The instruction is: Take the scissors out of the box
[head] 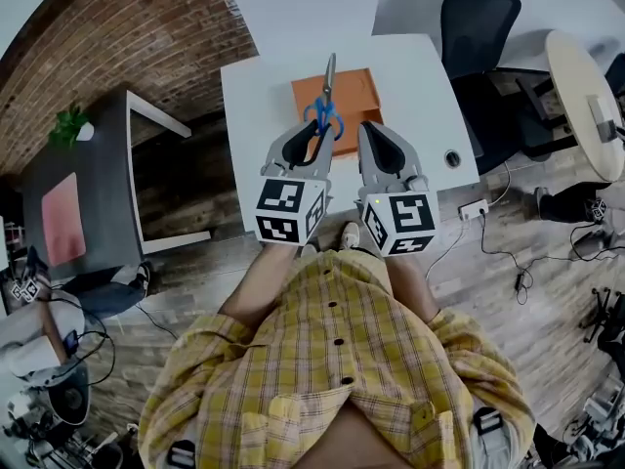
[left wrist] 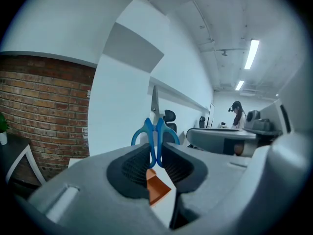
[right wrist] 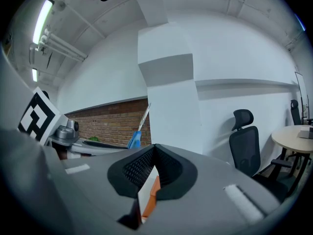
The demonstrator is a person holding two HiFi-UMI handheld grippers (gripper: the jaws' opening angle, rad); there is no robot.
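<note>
Blue-handled scissors point(head: 324, 106) are lifted above the orange box point(head: 354, 94), blades pointing away from me. My left gripper point(head: 314, 137) is shut on their handles; in the left gripper view the scissors point(left wrist: 155, 131) stand upright between the pads, with the orange box point(left wrist: 157, 189) low behind them. My right gripper point(head: 374, 131) hovers beside the left one over the box's near edge, shut with nothing between its jaws. In the right gripper view the scissors point(right wrist: 139, 129) show at the left and a slice of the box point(right wrist: 149, 200) below the jaws.
The box lies on a small white table point(head: 264, 86). A black office chair point(head: 480, 18) stands at its far right, a round table point(head: 582, 96) further right. A grey desk point(head: 83, 193) stands left. A round port point(head: 451, 158) is set near the table's right corner.
</note>
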